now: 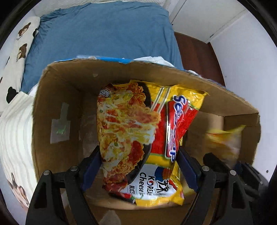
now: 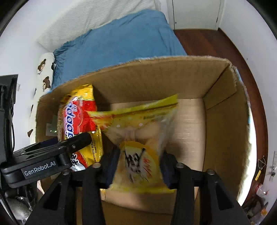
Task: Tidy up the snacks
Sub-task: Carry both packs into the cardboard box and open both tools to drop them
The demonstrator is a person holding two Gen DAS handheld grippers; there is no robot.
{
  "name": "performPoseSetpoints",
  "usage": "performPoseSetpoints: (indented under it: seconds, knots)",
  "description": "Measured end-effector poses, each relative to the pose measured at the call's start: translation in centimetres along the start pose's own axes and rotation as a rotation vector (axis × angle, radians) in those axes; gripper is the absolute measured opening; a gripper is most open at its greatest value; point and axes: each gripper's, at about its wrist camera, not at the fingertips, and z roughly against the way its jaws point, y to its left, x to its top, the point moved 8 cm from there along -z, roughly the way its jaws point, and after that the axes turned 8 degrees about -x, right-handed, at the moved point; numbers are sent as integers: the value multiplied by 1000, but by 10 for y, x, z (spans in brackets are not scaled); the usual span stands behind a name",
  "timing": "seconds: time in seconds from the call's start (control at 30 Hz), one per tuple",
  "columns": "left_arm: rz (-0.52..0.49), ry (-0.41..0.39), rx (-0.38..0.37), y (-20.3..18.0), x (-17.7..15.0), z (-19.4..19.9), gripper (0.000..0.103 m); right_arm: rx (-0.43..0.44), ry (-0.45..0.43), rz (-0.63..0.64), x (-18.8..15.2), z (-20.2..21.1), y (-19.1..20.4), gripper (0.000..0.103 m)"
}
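Observation:
A yellow-and-red instant noodle packet hangs inside an open cardboard box, and my left gripper is shut on its sides. In the right wrist view that same packet and the left gripper's body sit at the box's left end. A blurred yellow snack bag lies between the fingers of my right gripper, whose jaws stand apart and do not pinch it. The bag also shows at the box's right end, above the bare box floor.
The box's walls surround both grippers. Behind it lies blue bedding with a bear-print pillow on the left. Dark wooden floor and a white door are at the right.

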Motion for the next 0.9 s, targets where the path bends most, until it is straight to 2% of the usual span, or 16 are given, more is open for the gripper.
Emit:
performPoseSetpoints:
  seconds: [0.03, 0.07, 0.1, 0.13, 0.23, 0.4, 0.6, 0.67, 0.9]
  knots:
    - [1, -5, 15, 5, 1, -3, 83, -7, 3, -6, 5, -6, -4, 79]
    - [0, -18, 12, 4, 3, -4, 84, -1, 4, -7, 6, -7, -5, 93]
    - [3, -21, 1, 4, 3, -4, 91, 7, 9, -8, 7, -8, -6, 95]
    - [8, -16, -6, 5, 3, -4, 92, 13, 18, -4, 7, -12, -7, 95]
    - [7, -18, -7, 6, 1, 0, 92, -16, 28, 20, 13, -30, -13, 95]
    - [8, -44, -22, 5, -5, 20, 92, -48, 8, 28, 10, -23, -11, 96]
    - [-54, -159, 9, -1, -17, 64, 92, -58, -53, 48, -12, 11, -2, 96]
    - [-69, -209, 10, -5, -25, 82, 92, -57, -84, 50, -21, 29, -2, 101]
    - [-100, -312, 7, -5, -67, 124, 92, -44, -210, 48, -59, 82, 3, 101]
